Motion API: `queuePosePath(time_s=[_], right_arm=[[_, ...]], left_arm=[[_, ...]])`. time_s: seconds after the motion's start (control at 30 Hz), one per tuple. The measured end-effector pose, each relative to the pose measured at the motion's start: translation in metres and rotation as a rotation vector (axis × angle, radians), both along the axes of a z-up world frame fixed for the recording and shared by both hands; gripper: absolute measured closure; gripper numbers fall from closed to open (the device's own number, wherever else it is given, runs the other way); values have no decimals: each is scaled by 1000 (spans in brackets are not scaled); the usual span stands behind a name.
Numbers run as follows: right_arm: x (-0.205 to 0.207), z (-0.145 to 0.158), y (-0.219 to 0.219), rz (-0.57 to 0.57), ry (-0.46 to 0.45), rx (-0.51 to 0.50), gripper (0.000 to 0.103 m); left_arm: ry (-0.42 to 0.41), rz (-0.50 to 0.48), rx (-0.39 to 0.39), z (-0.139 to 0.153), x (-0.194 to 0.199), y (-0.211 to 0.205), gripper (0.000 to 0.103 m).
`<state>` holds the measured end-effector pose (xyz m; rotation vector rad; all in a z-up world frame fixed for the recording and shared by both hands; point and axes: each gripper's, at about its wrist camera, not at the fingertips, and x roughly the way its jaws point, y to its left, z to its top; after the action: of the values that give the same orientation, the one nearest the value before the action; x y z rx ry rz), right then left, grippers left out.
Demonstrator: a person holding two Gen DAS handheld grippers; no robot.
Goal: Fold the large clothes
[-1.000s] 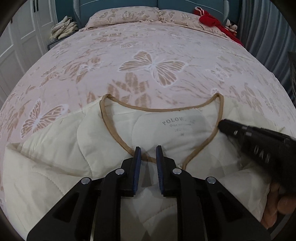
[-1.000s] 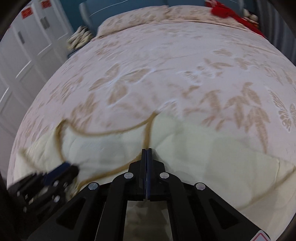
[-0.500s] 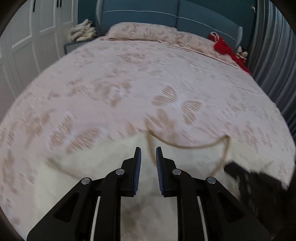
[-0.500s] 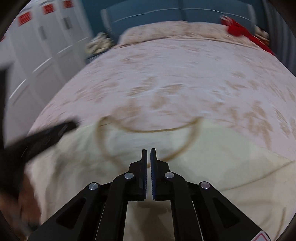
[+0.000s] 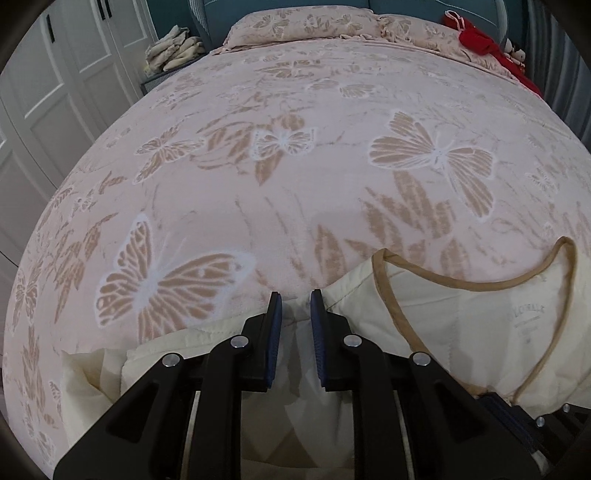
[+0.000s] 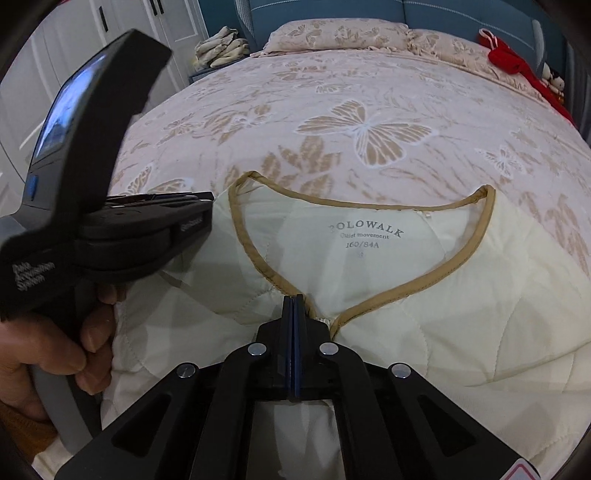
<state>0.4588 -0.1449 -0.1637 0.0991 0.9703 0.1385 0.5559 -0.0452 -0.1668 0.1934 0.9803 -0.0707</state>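
A cream quilted jacket (image 6: 461,295) with tan neck trim lies flat on the bed, collar toward the pillows; it also shows in the left wrist view (image 5: 461,314). My left gripper (image 5: 295,295) is open over the jacket's left shoulder edge, with fabric between and below the fingers. It also shows in the right wrist view (image 6: 207,201), left of the collar. My right gripper (image 6: 293,297) is shut, its tips at the bottom of the V neckline; I cannot tell whether fabric is pinched. It also shows at the left wrist view's lower right (image 5: 517,417).
The bed (image 5: 295,184) has a pink butterfly-print cover, with pillows (image 6: 332,33) at the far end. Red clothing (image 6: 517,66) lies at the far right. A pile of pale cloth (image 5: 173,51) sits on a nightstand at the far left, beside white wardrobe doors (image 5: 55,92).
My left gripper has moved left from the neckline to the jacket's left shoulder. My right gripper has moved to the bottom of the V neck and has shut from slightly open.
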Motion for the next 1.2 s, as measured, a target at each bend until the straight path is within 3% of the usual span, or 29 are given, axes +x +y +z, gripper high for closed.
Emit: queuePosePath(time_s=[0.3,0.47,0.53,0.63,0.87,1.0,1.03,1.13,1.2], right_arm=[[-2,-3,0,-7,-33,-9,103],[-12,11,-10,-30,1,29,103],[-33,26,-17,-55,-4,53,103],[-83,49,-25,-80,-30,32,100],[-200,41,-47,-177,71,43,99],[-270,39,-50,-211,111,-5,93],[-284,40,-52,-216,113,-6,92],[-333,47,-60,-228,116,-20,84],[-364,51,-66,-258,123,-59,65]], left_arm=[[-45,18,-39,-6,-1,5,88],[-10,47,-190,15,-23,32,87],[28,45,-181,29,-47,43,87],[19,-8,-159,49,-93,52,87],[103,-98,-113,45,-203,42,86],[82,-106,-88,47,-268,45,75],[118,-104,-114,45,-282,50,72],[172,-73,-172,39,-321,67,71],[151,-85,-152,44,-343,75,71]])
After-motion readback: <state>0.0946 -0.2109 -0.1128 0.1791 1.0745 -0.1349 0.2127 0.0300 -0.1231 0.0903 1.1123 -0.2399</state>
